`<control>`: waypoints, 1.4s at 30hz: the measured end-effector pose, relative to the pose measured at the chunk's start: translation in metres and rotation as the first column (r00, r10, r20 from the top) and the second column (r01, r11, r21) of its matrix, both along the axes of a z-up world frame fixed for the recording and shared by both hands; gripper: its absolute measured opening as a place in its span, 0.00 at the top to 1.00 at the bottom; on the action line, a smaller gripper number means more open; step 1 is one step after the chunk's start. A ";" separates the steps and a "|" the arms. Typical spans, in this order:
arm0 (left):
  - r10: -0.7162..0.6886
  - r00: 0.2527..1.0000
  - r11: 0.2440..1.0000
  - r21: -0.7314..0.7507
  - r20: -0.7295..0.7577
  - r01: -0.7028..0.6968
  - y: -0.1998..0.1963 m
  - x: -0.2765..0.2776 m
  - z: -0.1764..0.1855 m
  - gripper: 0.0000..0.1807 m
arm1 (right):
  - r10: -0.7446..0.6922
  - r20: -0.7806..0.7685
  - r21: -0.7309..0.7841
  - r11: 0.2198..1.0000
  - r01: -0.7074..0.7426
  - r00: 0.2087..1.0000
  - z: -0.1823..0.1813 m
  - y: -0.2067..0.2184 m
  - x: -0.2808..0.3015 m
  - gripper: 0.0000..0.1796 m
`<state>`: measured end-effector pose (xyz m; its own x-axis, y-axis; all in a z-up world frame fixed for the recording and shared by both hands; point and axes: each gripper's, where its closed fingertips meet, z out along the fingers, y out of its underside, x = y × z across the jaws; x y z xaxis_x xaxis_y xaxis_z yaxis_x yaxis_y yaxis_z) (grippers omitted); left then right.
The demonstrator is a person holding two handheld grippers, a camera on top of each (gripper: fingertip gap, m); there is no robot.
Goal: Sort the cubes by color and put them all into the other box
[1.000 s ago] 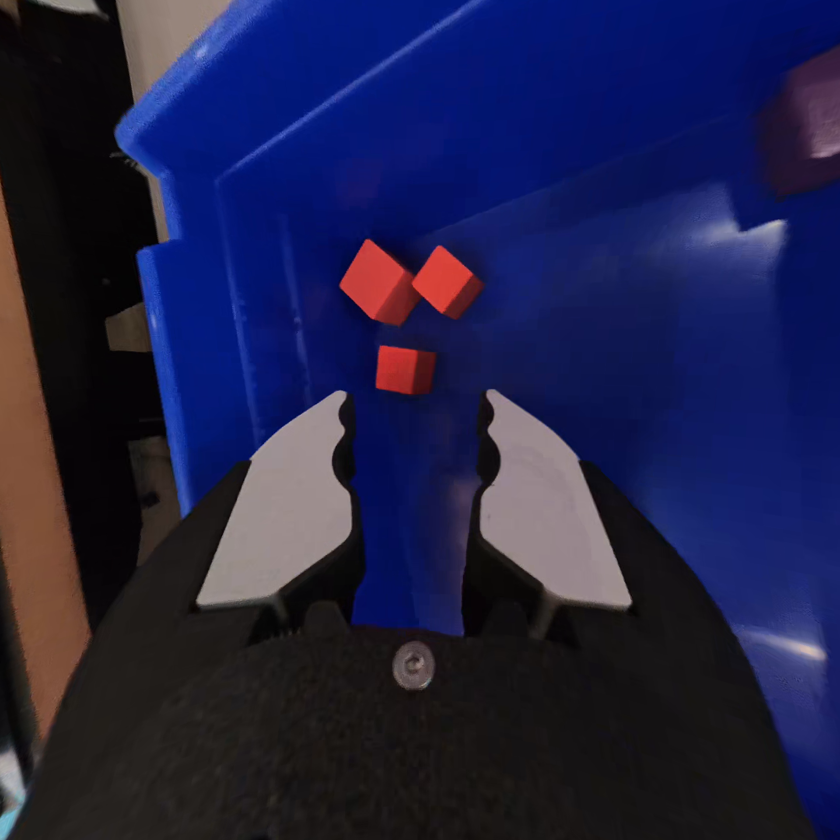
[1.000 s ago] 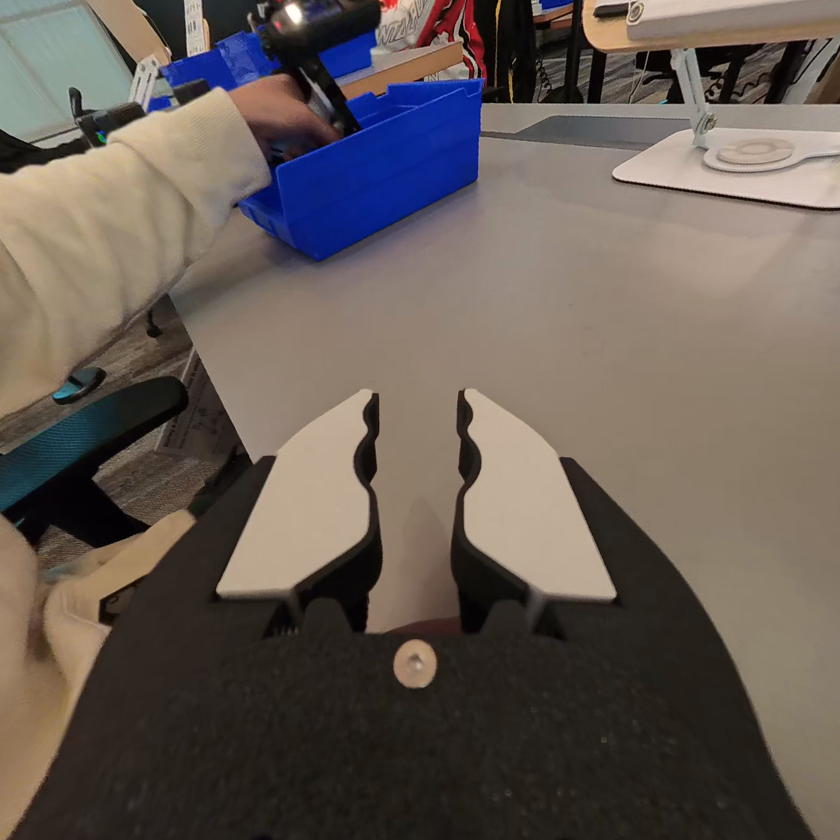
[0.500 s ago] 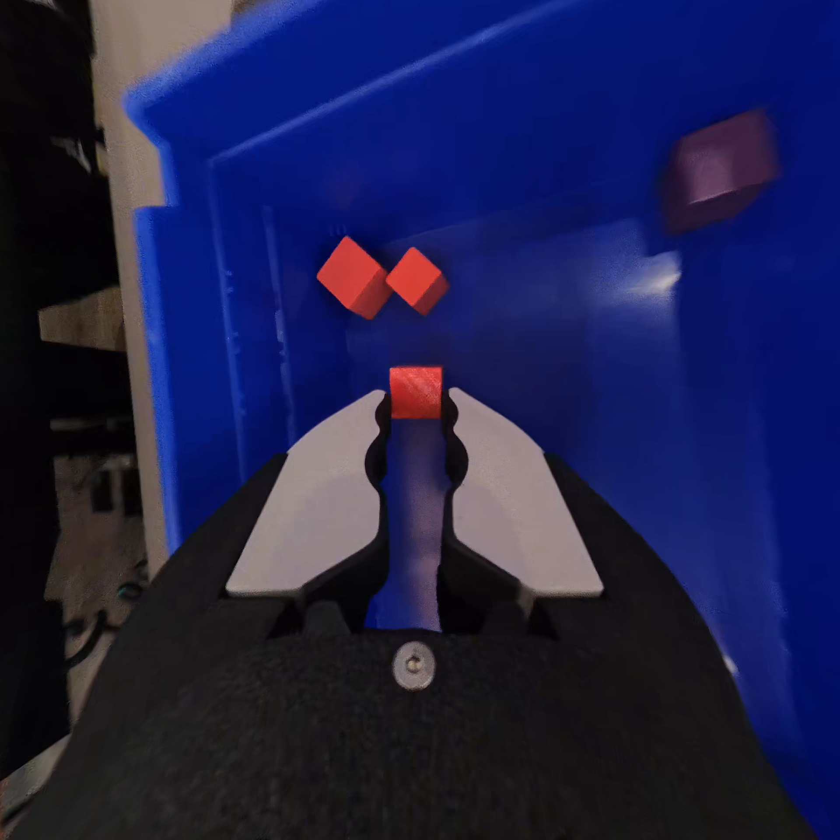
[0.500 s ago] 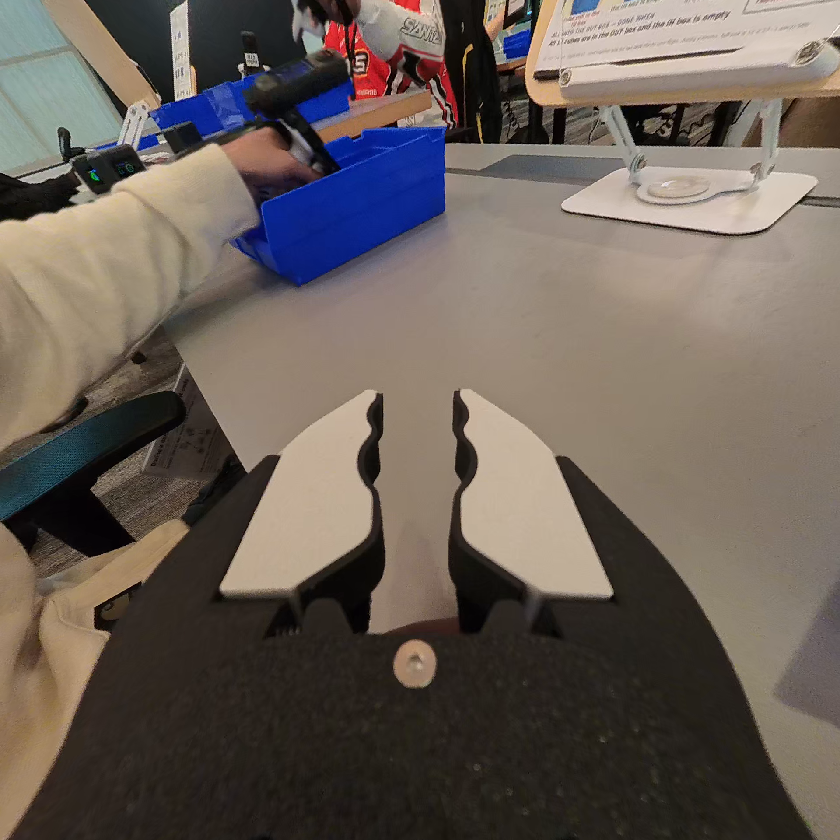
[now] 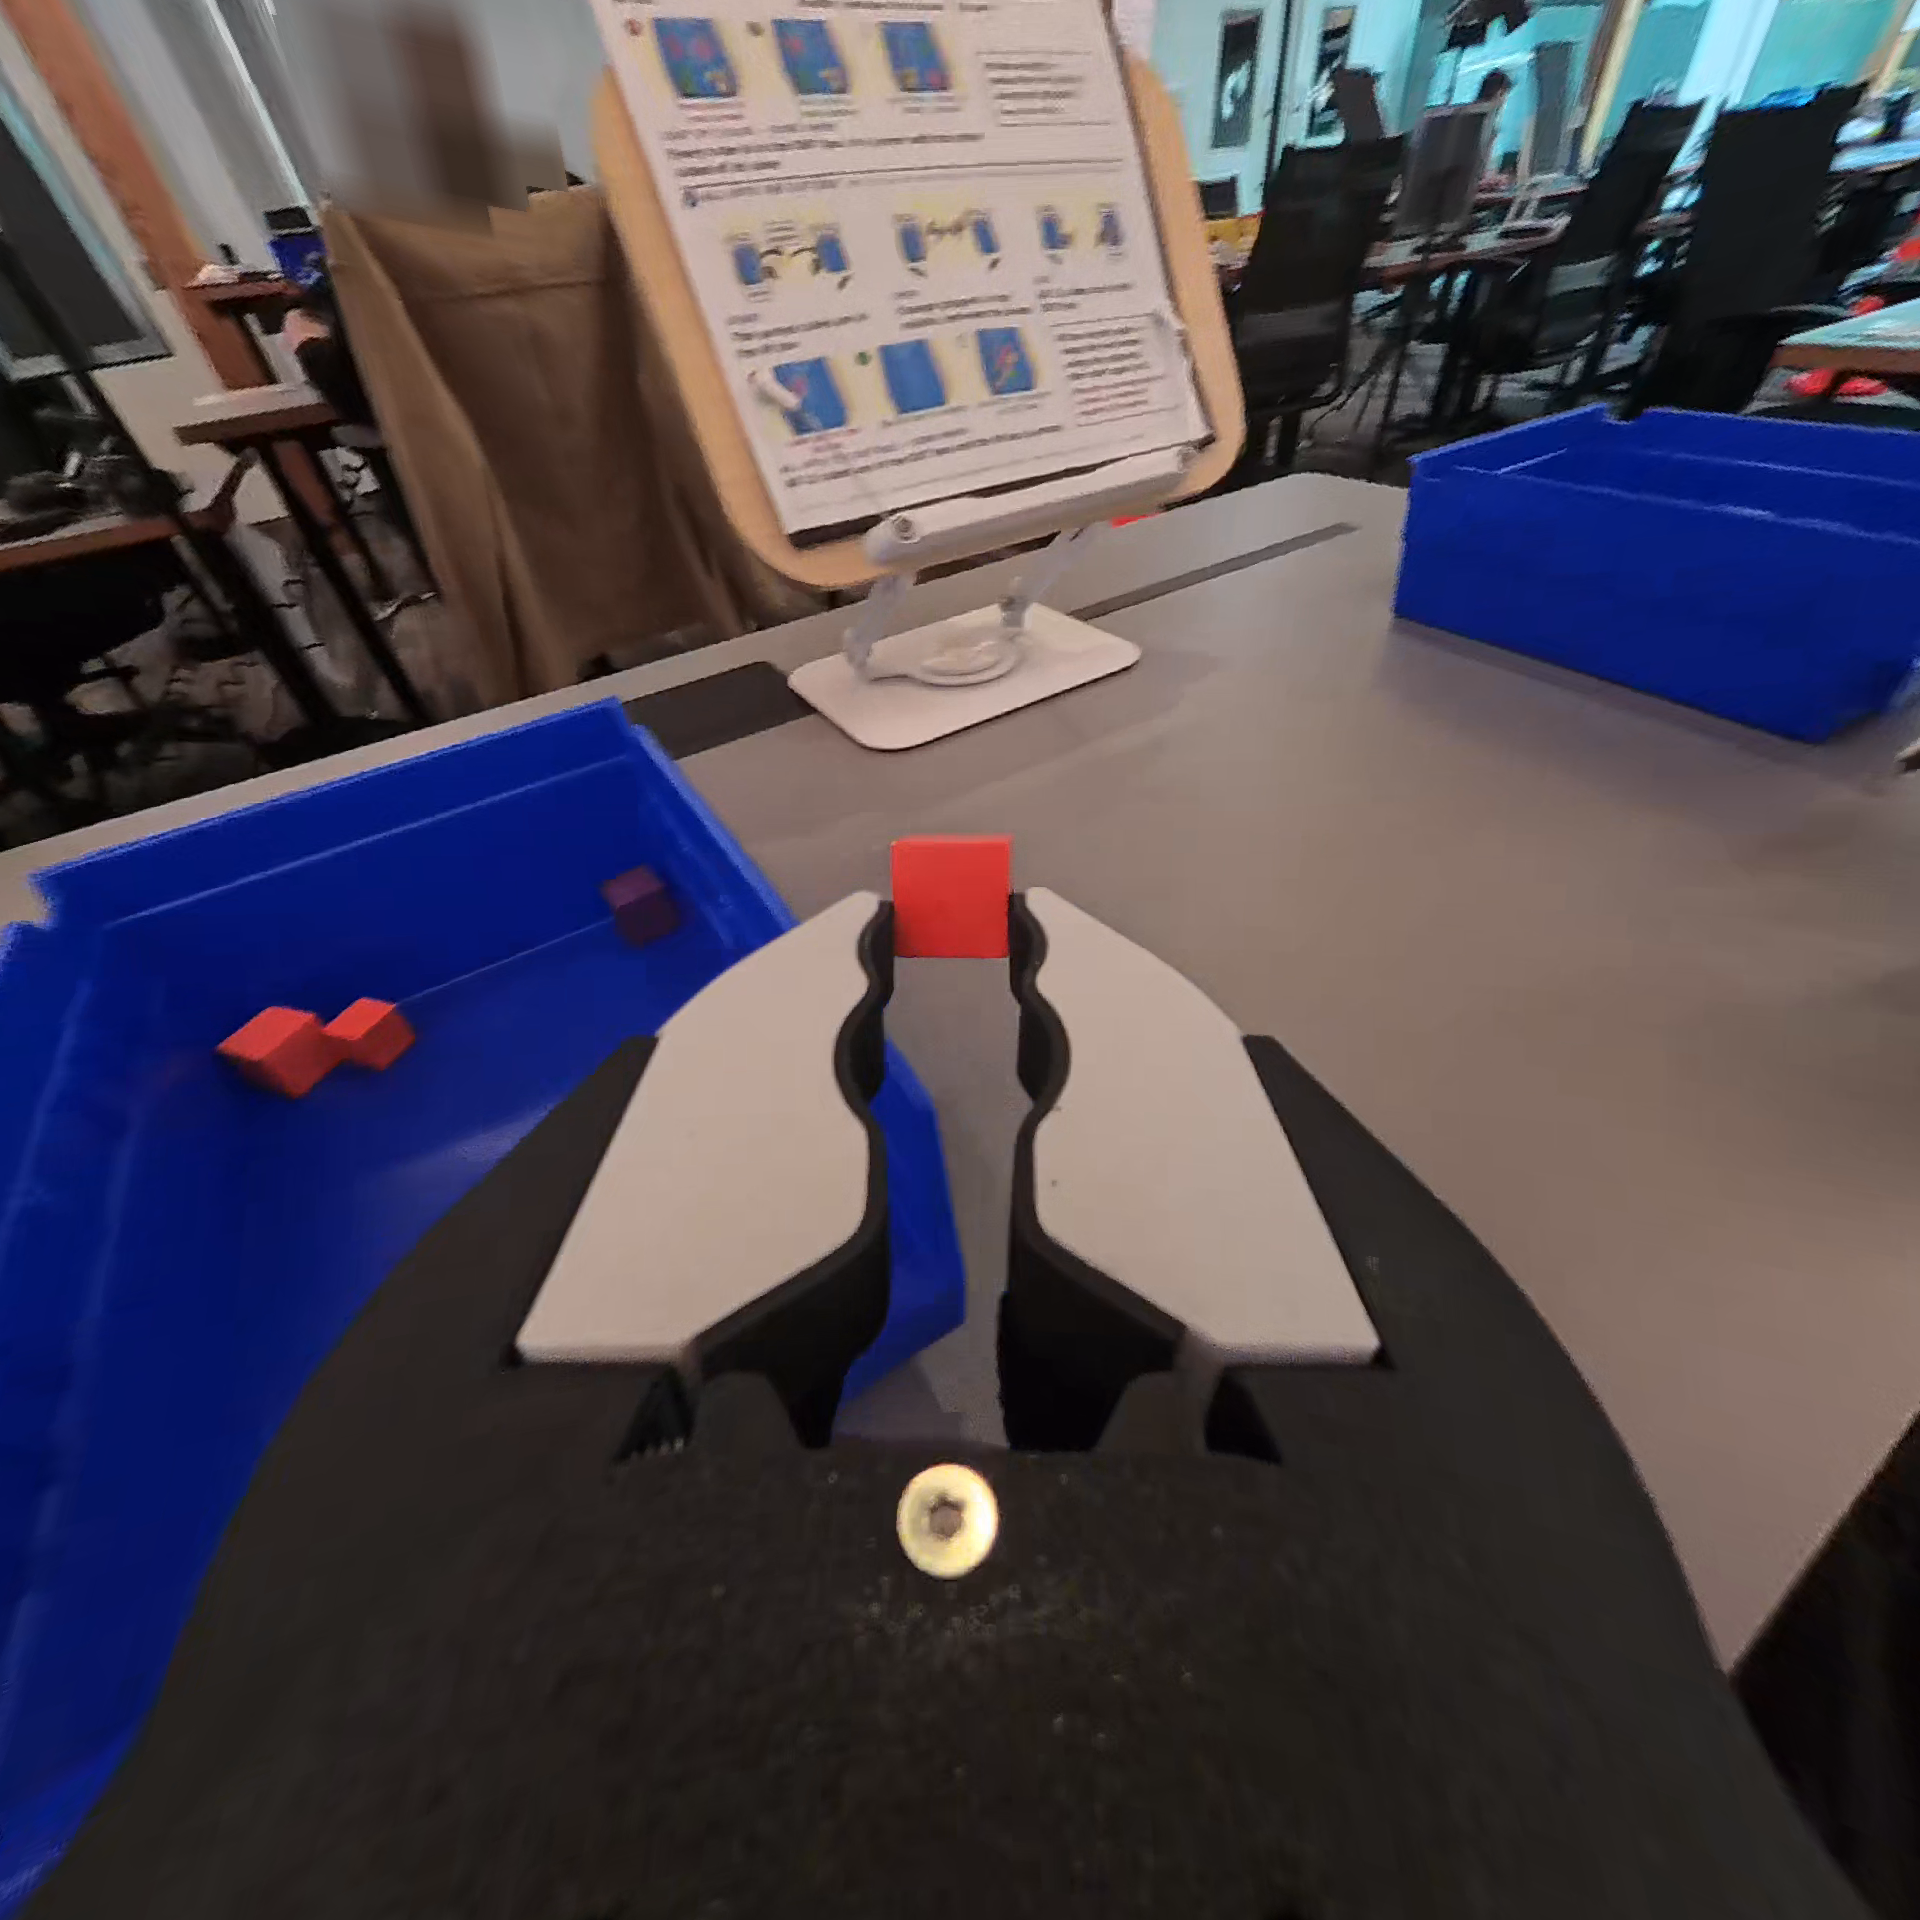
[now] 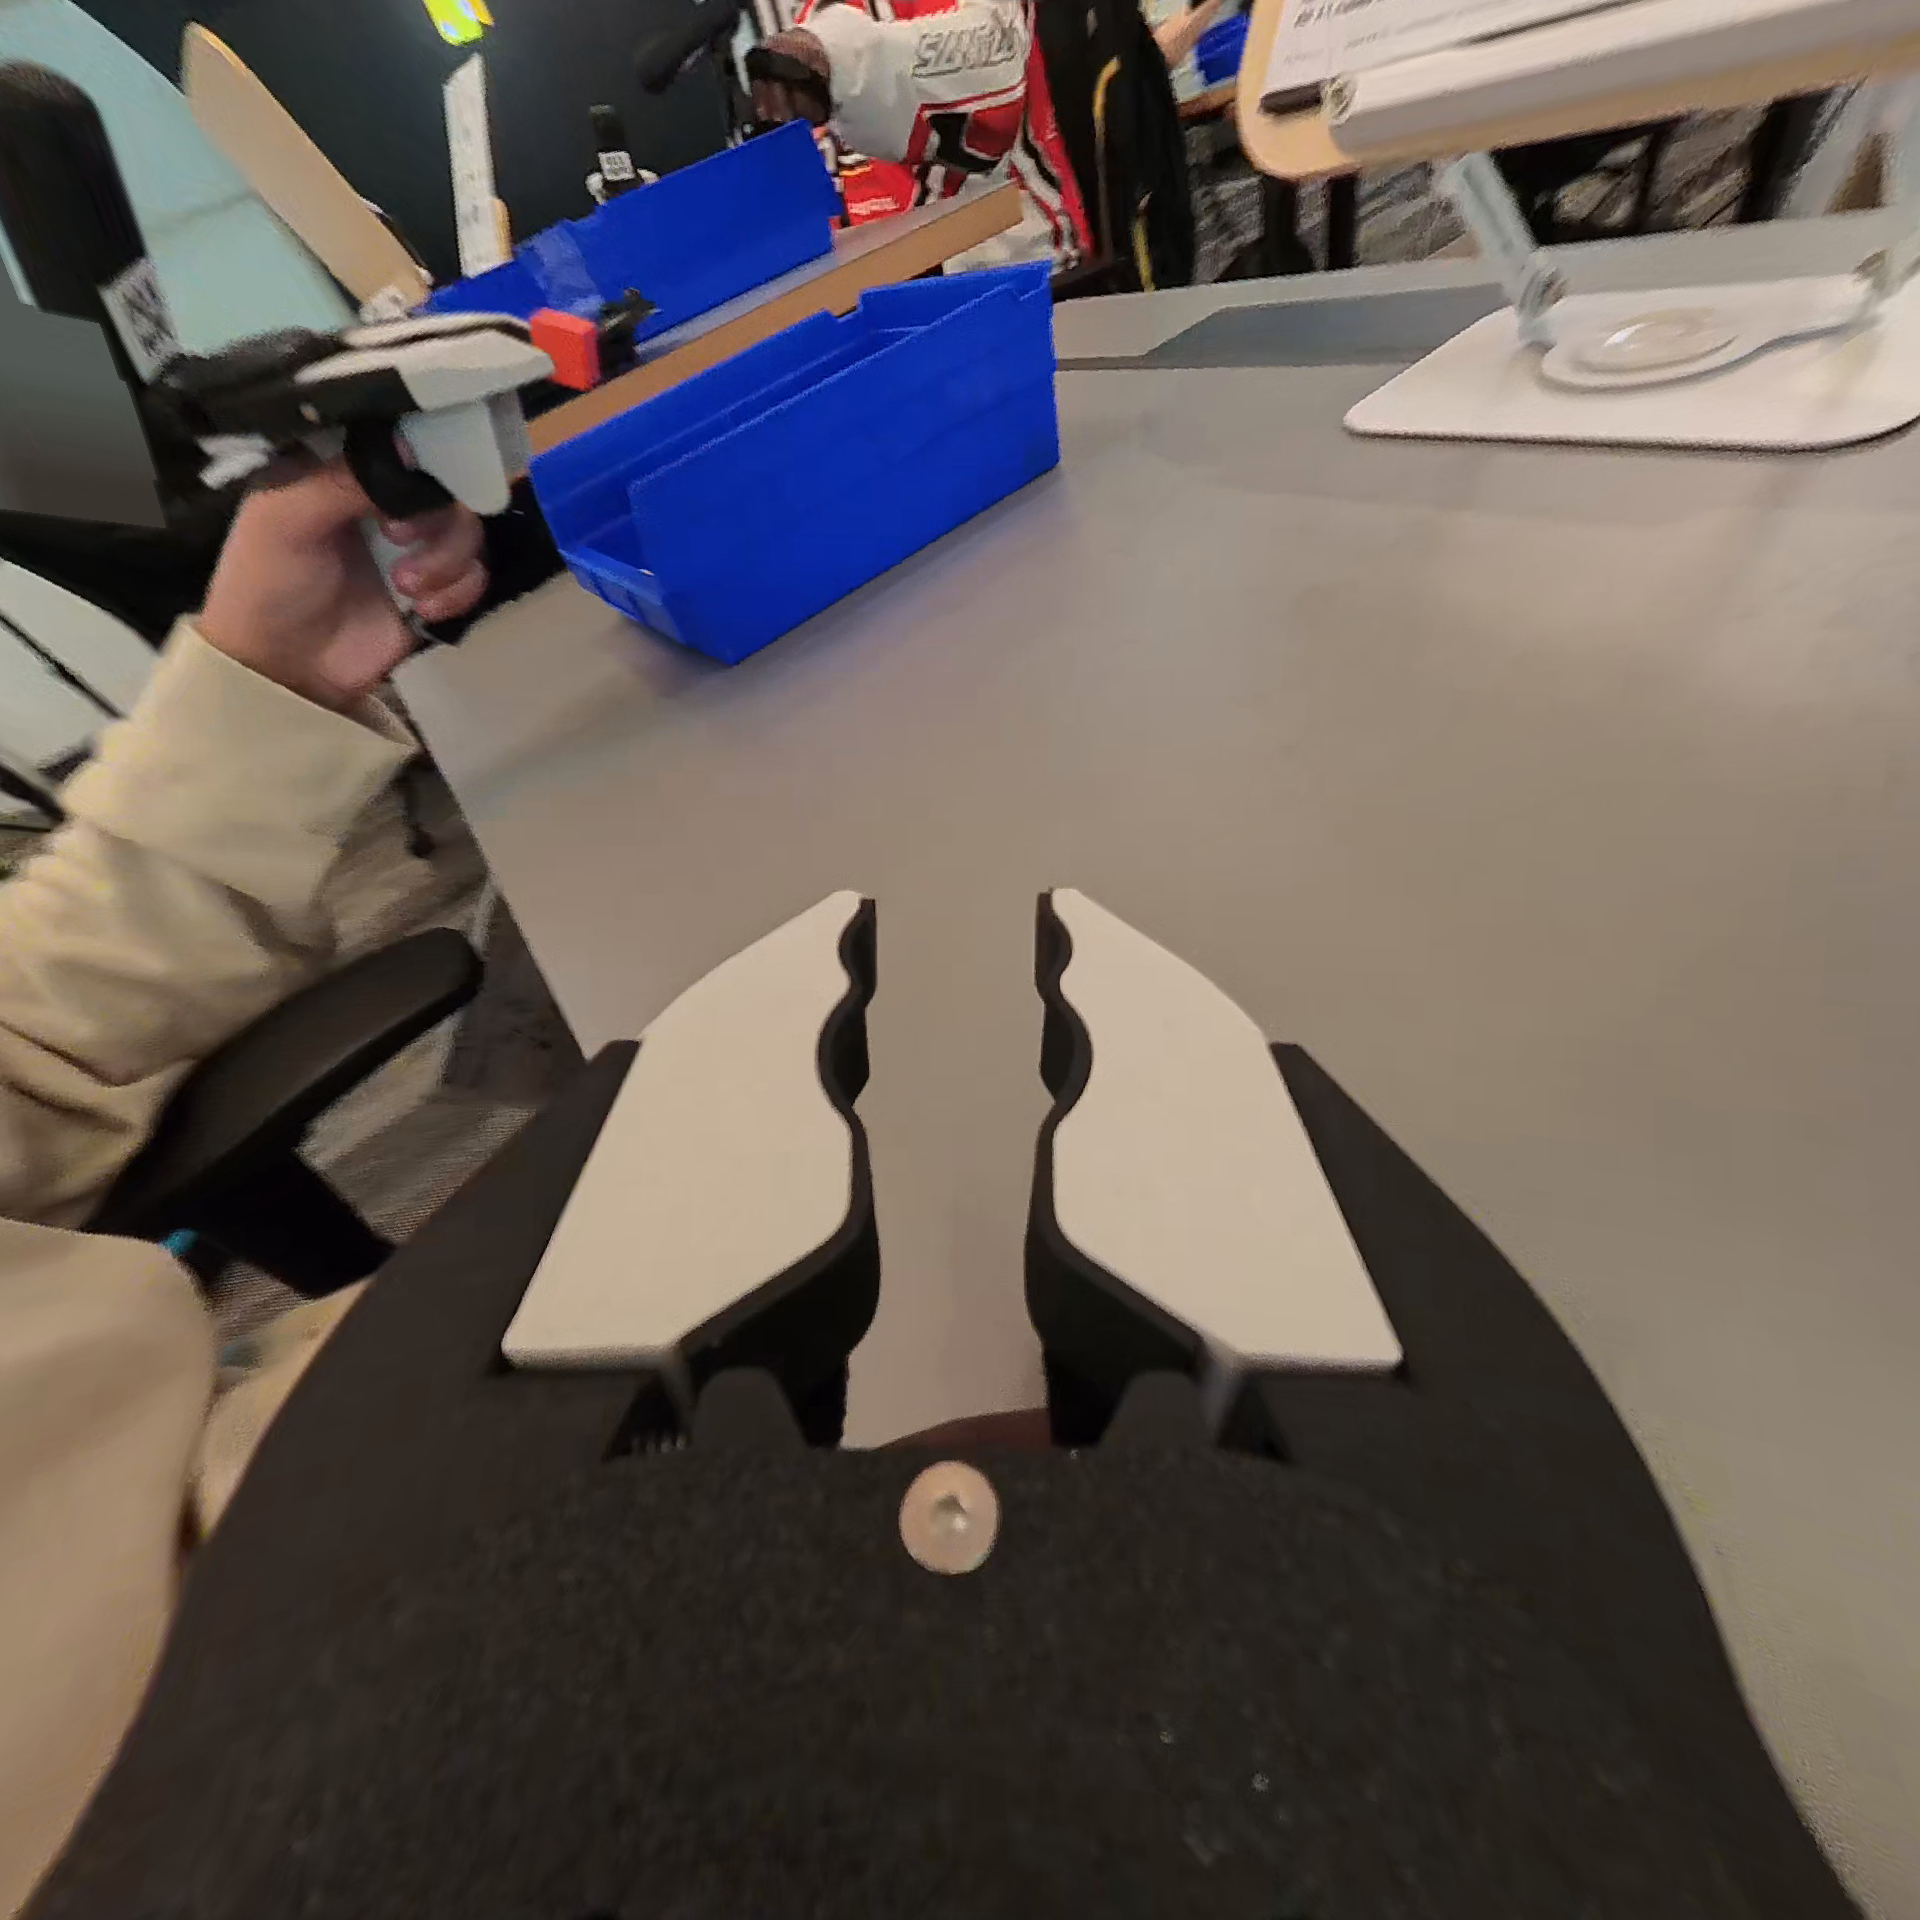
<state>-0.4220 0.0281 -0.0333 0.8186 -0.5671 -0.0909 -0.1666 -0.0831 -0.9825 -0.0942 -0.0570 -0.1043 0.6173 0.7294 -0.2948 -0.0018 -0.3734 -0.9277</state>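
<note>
We hold a small, matte red cube (image 5: 950,896) with crisp edges pinched at the very tips of the left gripper (image 5: 950,920), raised just past the right wall of the near blue box (image 5: 125,1195). Gripped so near the tips, we judge it could twist free if we swing fast toward the far blue box (image 5: 1662,582), well off to the right of the near one. Inside the near box lie two red cubes (image 5: 312,1039) and a purple cube (image 5: 639,902). Our right gripper (image 6: 954,914) hangs parted and empty over the grey table (image 6: 1351,831).
</note>
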 end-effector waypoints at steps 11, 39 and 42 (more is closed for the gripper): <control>-0.584 0.811 0.808 0.111 0.025 0.579 -0.055 0.181 0.025 0.89 | 0.160 -0.896 -0.269 0.549 -0.792 0.415 0.086 0.013 -0.079 0.77; -0.192 0.975 0.953 -0.214 0.114 0.213 -0.090 0.151 -0.083 0.74 | 0.102 -0.347 -0.146 0.976 -0.161 0.932 0.011 -0.032 0.003 0.87; -0.249 0.960 0.946 -0.179 0.129 0.270 -0.091 0.159 -0.076 0.74 | 0.071 -0.323 -0.096 0.990 -0.107 0.944 0.020 -0.025 0.013 0.87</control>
<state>-0.2628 -0.0629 -0.1092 0.6399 -0.7593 0.1184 -0.1060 -0.2399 -0.9650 -0.0814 -0.0824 -0.0845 0.4120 0.7287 -0.5470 -0.2520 -0.4858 -0.8370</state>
